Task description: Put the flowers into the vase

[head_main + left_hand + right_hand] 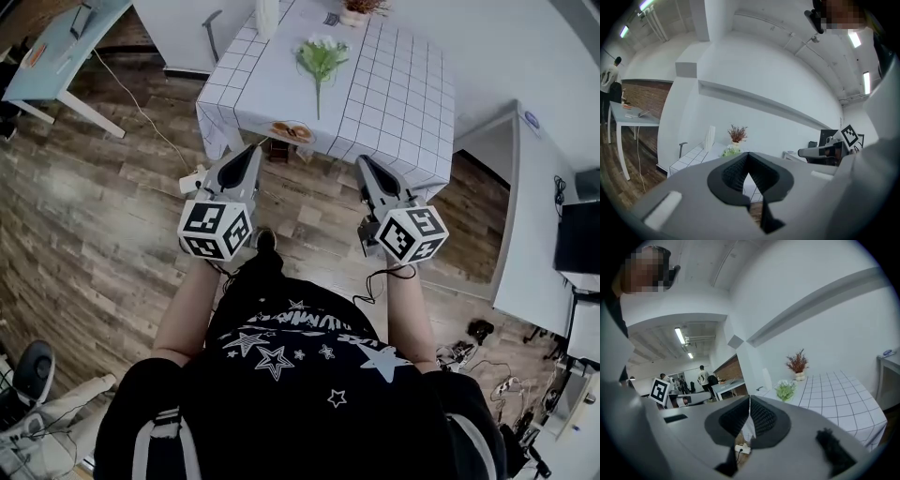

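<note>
A bunch of green-stemmed white flowers (320, 58) lies flat on the white checked tablecloth (394, 103), and the left gripper view also shows the flowers (731, 151). A tall white vase (267, 17) stands at the table's far left; it also shows in both gripper views (710, 137) (767, 379). My left gripper (253, 150) and right gripper (363, 160) are over the wooden floor, short of the table's near edge. Both point level toward the table, jaws shut with nothing between them. From the right gripper view the flowers (785, 390) lie ahead.
A pot of dried reddish plant (361, 9) stands at the table's far edge. A round brownish thing (291, 131) sits by the near edge. A power strip and cable (192, 178) lie on the floor at left. A white desk (534, 216) is at right. People (703, 376) stand far off.
</note>
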Tool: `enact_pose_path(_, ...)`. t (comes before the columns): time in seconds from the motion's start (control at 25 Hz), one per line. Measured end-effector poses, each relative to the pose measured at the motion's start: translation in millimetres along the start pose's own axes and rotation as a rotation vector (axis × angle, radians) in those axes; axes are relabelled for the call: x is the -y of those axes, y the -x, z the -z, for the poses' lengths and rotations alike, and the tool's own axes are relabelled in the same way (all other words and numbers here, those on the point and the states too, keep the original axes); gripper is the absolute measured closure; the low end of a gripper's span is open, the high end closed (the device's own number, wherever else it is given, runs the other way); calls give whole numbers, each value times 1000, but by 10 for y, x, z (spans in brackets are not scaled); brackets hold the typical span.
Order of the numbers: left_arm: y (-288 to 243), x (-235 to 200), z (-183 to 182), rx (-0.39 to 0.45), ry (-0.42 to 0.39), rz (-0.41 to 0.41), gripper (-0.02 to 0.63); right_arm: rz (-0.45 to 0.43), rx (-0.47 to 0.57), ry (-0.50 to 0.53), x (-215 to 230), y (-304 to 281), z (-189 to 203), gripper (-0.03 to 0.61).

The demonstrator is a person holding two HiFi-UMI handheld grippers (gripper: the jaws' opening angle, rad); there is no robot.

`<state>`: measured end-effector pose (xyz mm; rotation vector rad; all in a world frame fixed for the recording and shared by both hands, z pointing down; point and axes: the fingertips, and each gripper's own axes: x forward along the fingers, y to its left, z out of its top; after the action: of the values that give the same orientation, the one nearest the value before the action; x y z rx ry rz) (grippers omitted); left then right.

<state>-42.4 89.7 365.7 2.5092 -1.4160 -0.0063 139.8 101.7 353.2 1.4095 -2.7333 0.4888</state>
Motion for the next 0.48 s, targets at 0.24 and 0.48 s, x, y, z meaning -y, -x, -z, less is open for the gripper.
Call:
enact_pose_path(0.24, -319, -470, -180, -1, 2, 7, 604, 22, -15, -7, 121, -537, -147, 565)
enact_pose_path(0.48, -614, -983, -282, 6, 17, 8, 605, 55, -18, 8, 278, -1059, -265, 565)
